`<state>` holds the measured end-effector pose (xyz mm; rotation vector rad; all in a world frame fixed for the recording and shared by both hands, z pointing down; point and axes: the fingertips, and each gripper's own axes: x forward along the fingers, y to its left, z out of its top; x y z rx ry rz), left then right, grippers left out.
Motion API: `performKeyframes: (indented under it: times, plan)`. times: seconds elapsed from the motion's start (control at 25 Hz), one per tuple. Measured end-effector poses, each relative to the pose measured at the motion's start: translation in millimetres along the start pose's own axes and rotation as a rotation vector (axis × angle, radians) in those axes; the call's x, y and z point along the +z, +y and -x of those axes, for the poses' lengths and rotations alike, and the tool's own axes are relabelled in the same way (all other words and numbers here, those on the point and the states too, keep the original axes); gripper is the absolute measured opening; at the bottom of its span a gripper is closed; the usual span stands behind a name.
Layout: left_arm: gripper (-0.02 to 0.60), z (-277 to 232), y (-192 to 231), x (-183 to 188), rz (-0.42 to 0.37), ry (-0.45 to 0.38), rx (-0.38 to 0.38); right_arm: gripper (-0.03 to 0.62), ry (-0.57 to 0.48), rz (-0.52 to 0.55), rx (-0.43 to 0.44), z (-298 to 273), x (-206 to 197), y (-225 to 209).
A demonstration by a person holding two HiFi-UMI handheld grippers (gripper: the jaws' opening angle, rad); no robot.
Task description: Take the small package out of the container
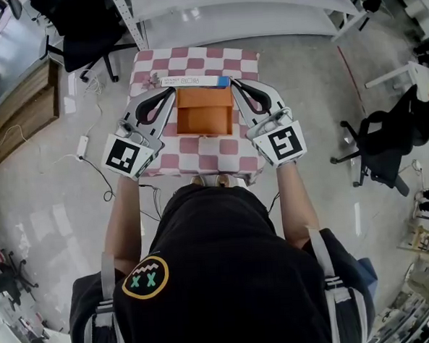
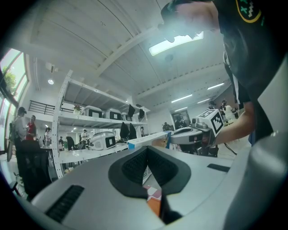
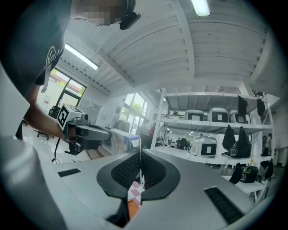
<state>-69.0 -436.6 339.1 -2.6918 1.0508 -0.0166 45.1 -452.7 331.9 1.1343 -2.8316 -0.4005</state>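
— How are the grippers held?
— The left gripper (image 1: 170, 91) and the right gripper (image 1: 235, 83) are held level and side by side, pointed away from the body (tips angled slightly toward each other at the far end).
— And the jaws?
— Both pairs are seen closed tip to tip, with nothing clamped. The left forearm (image 1: 122, 209) and right forearm (image 1: 293, 198) are stretched forward.

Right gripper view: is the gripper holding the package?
No: the right gripper is shut on nothing, and the package lies apart from it by the box's far edge.
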Motion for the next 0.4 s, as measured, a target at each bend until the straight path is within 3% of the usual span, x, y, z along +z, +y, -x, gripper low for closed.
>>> performKeyframes:
  times: [0.4]
  plan:
    - [0.017, -3, -1, 1, -0.002, 0.002, 0.003, 0.021, 0.049, 0.016, 0.000, 3, -12, -5]
